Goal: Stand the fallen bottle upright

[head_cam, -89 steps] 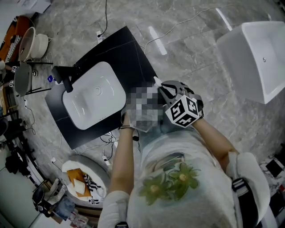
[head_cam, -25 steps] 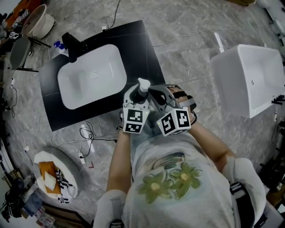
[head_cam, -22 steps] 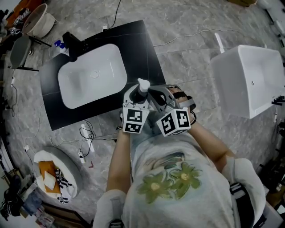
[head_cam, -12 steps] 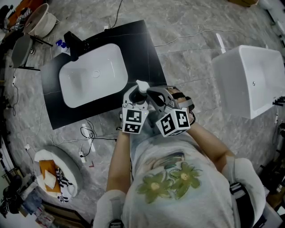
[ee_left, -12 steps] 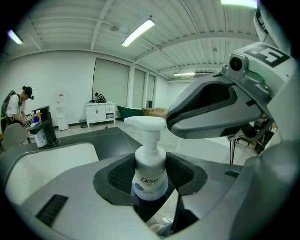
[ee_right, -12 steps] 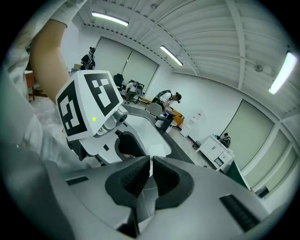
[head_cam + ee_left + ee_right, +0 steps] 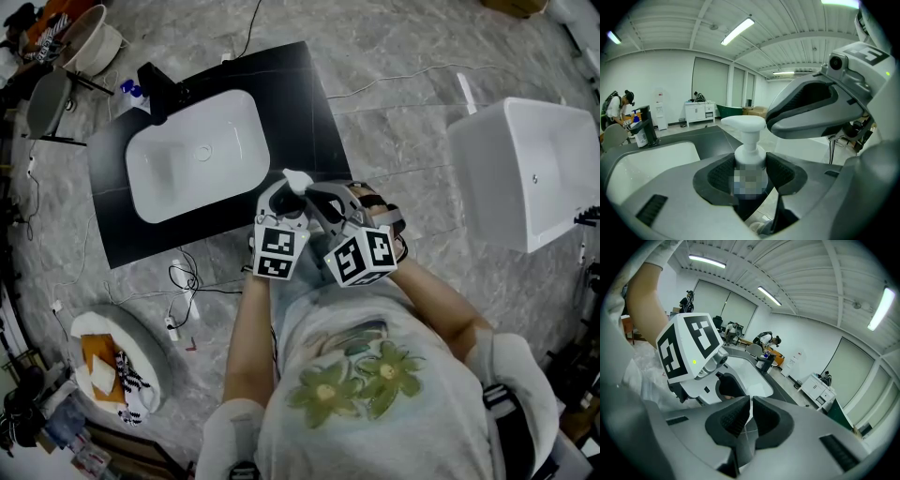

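A pump bottle with a white pump head [image 7: 743, 124] stands upright between the pads of my left gripper [image 7: 750, 174], which is shut on its body. In the head view the pump head [image 7: 296, 180] shows just past the left gripper [image 7: 284, 197], near the front edge of the black countertop [image 7: 309, 112]. I cannot tell whether the bottle's base rests on anything. My right gripper [image 7: 317, 195] sits close on the right of the bottle. Its jaws [image 7: 751, 416] are shut with nothing between them.
A white sink basin [image 7: 197, 155] is set in the black countertop, with a black faucet [image 7: 161, 86] at its far left. A white tub [image 7: 525, 169] stands on the marble floor to the right. Cables [image 7: 187, 281] and a round tray [image 7: 117, 361] lie at lower left.
Since the earliest frame the left gripper's cube has come into sight beside the right one, with the bottle upright in it. Over the last second both grippers have stayed almost still.
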`<control>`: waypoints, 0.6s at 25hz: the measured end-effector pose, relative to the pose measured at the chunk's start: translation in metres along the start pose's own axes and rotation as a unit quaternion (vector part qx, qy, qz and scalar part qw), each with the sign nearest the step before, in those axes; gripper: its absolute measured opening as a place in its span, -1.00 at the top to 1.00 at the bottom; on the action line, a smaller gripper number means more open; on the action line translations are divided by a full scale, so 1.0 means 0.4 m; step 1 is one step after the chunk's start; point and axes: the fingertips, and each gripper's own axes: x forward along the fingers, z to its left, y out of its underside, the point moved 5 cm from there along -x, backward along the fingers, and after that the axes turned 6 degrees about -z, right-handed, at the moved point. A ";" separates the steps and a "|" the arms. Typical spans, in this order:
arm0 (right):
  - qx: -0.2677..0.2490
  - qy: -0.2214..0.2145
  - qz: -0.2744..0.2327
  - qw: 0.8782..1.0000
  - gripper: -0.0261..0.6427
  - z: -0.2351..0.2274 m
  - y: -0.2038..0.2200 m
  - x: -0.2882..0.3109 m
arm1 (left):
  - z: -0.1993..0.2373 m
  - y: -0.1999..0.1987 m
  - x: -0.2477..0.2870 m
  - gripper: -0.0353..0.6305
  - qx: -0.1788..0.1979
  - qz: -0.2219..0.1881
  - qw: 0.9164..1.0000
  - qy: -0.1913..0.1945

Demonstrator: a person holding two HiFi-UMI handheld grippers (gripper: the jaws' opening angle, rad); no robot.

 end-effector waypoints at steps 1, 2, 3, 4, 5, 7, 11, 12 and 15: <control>0.004 0.000 0.000 1.000 0.77 -0.001 0.000 0.000 | 0.000 0.000 0.000 0.22 -0.001 0.000 1.000 -0.001; 0.010 0.000 -0.001 1.000 0.77 -0.002 0.001 0.000 | 0.000 0.000 0.000 0.22 -0.003 0.001 1.000 -0.002; 0.016 0.000 -0.001 1.000 0.77 -0.003 0.001 -0.002 | -0.001 0.000 -0.001 0.22 -0.005 0.001 1.000 -0.002; 0.021 0.000 -0.001 1.000 0.77 -0.005 0.002 -0.003 | -0.002 0.000 -0.001 0.22 -0.007 0.001 1.000 -0.002; 0.026 0.001 -0.001 1.000 0.77 -0.005 0.003 -0.005 | -0.003 -0.001 -0.002 0.22 -0.007 0.002 1.000 -0.002; 0.033 0.002 -0.001 0.999 0.77 -0.006 0.004 -0.008 | -0.005 0.000 -0.004 0.22 -0.008 0.005 1.000 -0.002; 0.055 0.000 -0.004 0.998 0.77 -0.011 0.008 -0.007 | -0.003 0.003 -0.004 0.22 -0.009 0.008 1.000 -0.003; 0.061 0.000 -0.005 0.998 0.77 -0.013 0.010 -0.005 | -0.001 0.005 -0.004 0.22 -0.008 0.009 1.000 -0.004; 0.082 0.002 -0.008 0.997 0.77 -0.016 0.013 -0.009 | -0.001 0.006 -0.009 0.22 -0.006 0.010 1.000 -0.002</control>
